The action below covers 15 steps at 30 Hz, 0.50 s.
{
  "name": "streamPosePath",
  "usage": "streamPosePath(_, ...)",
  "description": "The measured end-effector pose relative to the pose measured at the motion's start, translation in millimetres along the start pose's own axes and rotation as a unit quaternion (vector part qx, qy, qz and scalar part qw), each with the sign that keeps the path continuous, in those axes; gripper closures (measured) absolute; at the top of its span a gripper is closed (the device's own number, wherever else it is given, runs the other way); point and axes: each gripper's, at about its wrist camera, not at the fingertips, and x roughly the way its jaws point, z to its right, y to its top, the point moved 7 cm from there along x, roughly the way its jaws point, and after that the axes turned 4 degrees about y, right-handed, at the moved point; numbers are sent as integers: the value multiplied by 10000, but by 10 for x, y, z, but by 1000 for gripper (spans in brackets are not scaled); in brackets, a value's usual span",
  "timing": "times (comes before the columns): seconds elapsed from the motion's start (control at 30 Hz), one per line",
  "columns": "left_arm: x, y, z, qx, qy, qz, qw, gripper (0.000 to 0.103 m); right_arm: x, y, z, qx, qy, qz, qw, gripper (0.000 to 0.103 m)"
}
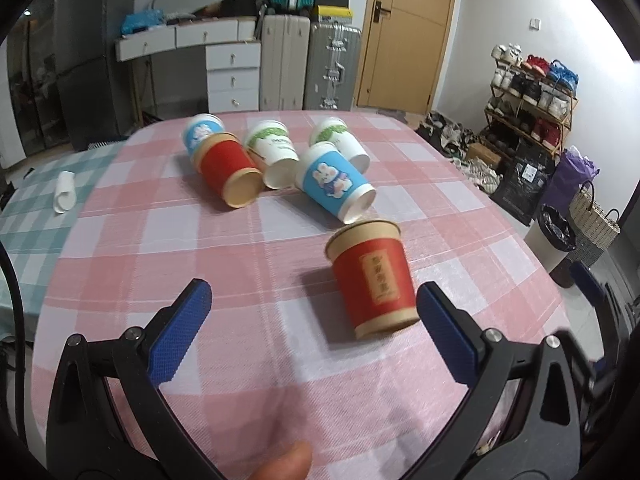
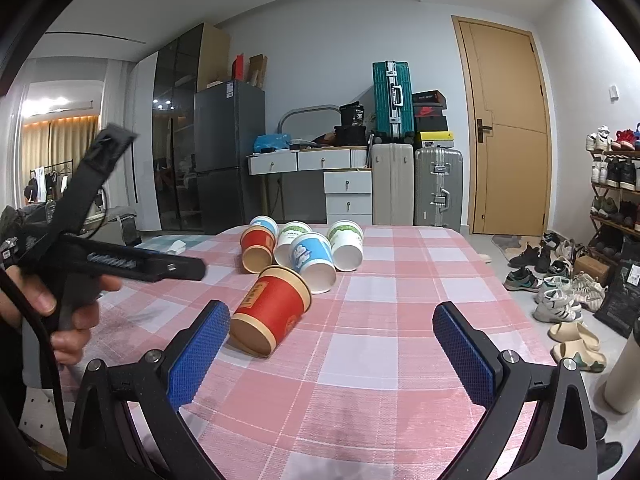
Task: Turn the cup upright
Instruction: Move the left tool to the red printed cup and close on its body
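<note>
Cup: red paper cup with tan rim and gold label (image 1: 374, 280) (image 2: 272, 310), lying on its side on the pink checked tabletop (image 1: 240, 248) (image 2: 380, 320), nearest of six.
Other cups: five paper cups (image 1: 276, 156) (image 2: 304, 248), tipped over, clustered behind it.
Left gripper (image 1: 314, 306): blue-padded fingers (image 1: 446, 332) spread apart, empty; cup just beside the right one.
Right gripper (image 2: 332, 332): fingers (image 2: 200, 350) spread apart, empty; cup near the left one.
</note>
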Motion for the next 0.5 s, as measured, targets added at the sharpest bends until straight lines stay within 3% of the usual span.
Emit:
streamPosePath(0.27, 454, 209, 264, 92, -39, -441, 9990, 1, 8, -33, 42, 28, -44, -66, 10000, 0)
streamPosePath(0.5, 832, 148, 374, 23, -41, -923, 9957, 1, 51, -63, 43, 45, -8, -122, 9999, 0)
